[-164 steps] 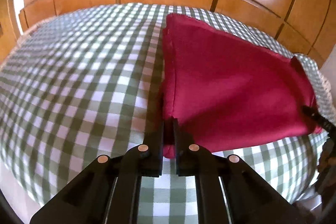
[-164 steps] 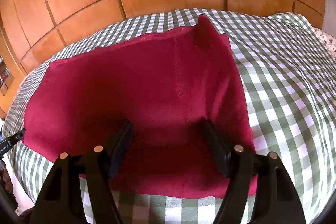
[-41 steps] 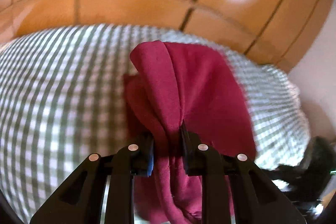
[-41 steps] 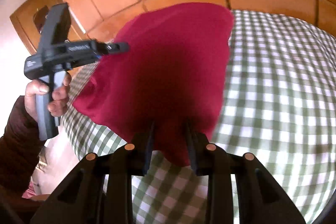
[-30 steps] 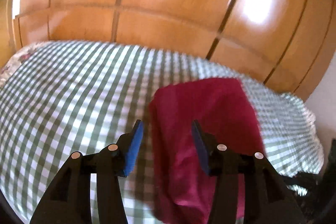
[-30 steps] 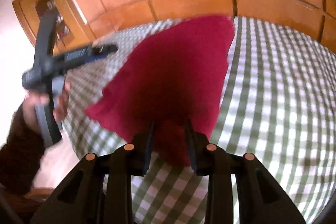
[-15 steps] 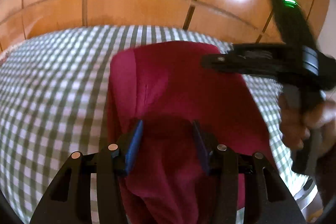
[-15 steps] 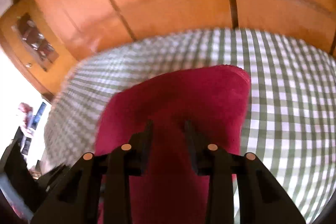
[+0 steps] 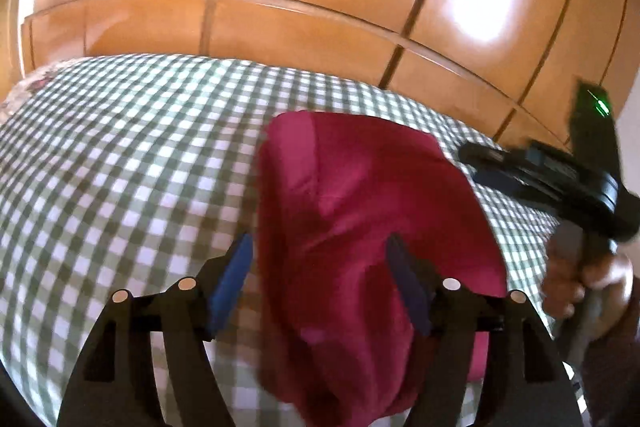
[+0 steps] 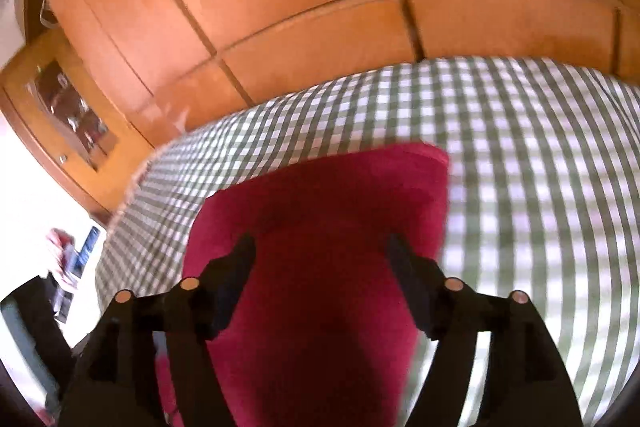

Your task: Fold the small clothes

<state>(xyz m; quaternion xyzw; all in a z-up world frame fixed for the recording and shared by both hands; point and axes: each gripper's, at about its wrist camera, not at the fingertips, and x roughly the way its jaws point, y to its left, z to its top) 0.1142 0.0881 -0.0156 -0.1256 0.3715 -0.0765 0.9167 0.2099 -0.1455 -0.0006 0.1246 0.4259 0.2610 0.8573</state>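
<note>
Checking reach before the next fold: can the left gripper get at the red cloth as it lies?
Probably yes: the left gripper, jaws opening, is right over the red cloth with nothing between.

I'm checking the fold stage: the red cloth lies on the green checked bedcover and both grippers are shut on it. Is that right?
Not quite. The red cloth does lie on the green checked bedcover, but neither gripper is shut on it. The left gripper and the right gripper both have their jaws opening, apart from the cloth, as each wrist view shows.
</note>
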